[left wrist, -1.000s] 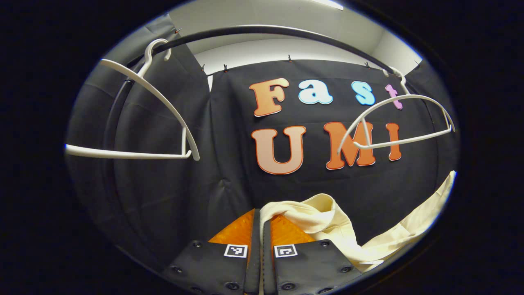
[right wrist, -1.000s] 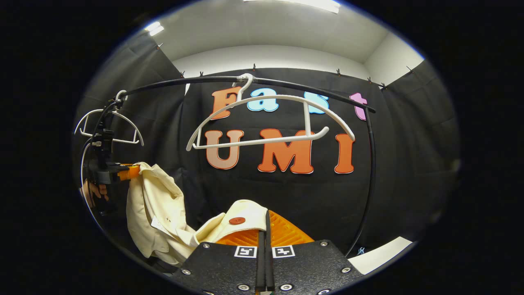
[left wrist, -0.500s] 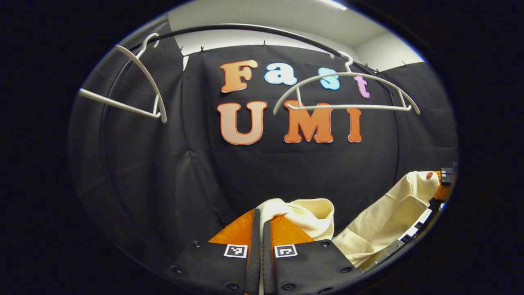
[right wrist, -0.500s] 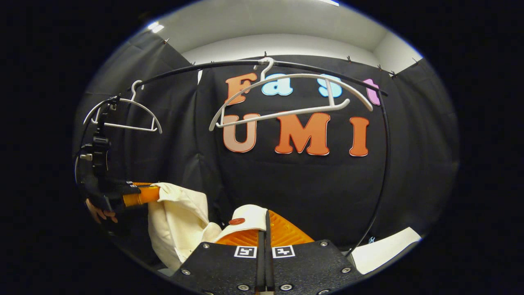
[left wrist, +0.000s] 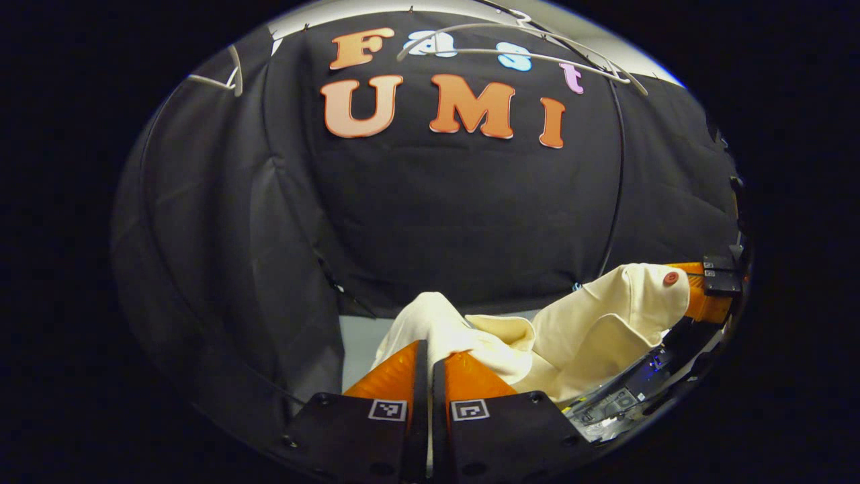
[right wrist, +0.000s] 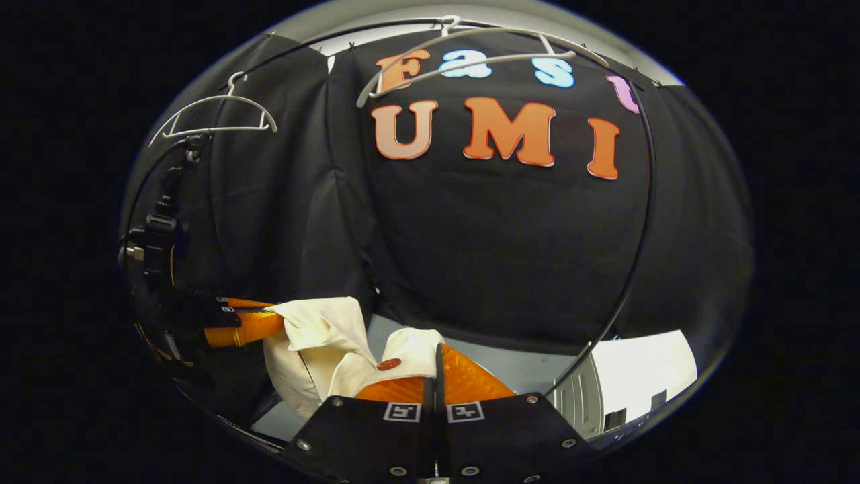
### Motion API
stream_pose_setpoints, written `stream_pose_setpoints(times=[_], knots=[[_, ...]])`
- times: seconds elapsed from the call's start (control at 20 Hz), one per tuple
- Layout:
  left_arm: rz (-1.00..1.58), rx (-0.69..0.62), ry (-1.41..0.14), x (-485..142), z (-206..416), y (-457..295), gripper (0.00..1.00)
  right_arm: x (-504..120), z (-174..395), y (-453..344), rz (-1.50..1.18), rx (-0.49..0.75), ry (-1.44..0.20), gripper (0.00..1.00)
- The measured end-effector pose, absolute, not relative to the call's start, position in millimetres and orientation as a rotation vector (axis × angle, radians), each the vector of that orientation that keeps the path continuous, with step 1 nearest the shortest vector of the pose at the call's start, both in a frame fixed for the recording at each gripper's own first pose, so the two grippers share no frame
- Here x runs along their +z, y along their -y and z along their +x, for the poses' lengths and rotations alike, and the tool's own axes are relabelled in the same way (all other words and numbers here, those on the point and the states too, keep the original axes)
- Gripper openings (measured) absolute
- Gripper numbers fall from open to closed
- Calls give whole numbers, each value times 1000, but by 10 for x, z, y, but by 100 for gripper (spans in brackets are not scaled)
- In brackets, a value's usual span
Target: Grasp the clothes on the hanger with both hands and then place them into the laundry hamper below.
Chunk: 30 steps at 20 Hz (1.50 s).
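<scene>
The cream garment (left wrist: 578, 329) hangs bunched between my two grippers, off the white hangers (right wrist: 215, 114) above. My left gripper (left wrist: 425, 356) and right gripper (right wrist: 437, 363) are each pinched tight on a fold. I judge the hamper lies below, unseen — release early, or one side first, and cloth may drape over its rim.

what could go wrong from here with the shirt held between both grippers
1. Each gripper pinches only a small fold of the shirt: the left gripper at one edge, the right gripper near the button. A fold may slip out on the way down.
2. The shirt sags loosely between them, so part of it might drape over the hamper's rim instead of dropping in; the hamper isn't clearly visible.
</scene>
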<state>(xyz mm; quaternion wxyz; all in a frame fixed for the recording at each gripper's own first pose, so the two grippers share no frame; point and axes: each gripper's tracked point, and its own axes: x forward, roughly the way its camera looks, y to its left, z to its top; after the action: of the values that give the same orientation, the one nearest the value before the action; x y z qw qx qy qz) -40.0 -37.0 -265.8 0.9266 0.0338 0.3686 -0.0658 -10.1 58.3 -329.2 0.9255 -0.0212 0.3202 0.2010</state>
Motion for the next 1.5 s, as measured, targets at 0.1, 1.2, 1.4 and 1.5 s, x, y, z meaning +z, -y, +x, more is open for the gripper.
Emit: stream_pose_setpoints(times=[0.1,1.2,1.4,1.5], knots=[[60,-139,-814,-2840,-582,376,10,-3531,-218,-517,-28,389,-730,0],[-61,-32,-1221,-3610,-1294,230,92,-4260,-703,-374,-5,327,-975,80],[-89,-18,-1123,-3375,-1140,215,92,-4164,-673,-370,-1,315,-956,80],[-93,-22,-1045,-3171,-1010,232,92,-4026,-643,-352,7,303,-928,80]])
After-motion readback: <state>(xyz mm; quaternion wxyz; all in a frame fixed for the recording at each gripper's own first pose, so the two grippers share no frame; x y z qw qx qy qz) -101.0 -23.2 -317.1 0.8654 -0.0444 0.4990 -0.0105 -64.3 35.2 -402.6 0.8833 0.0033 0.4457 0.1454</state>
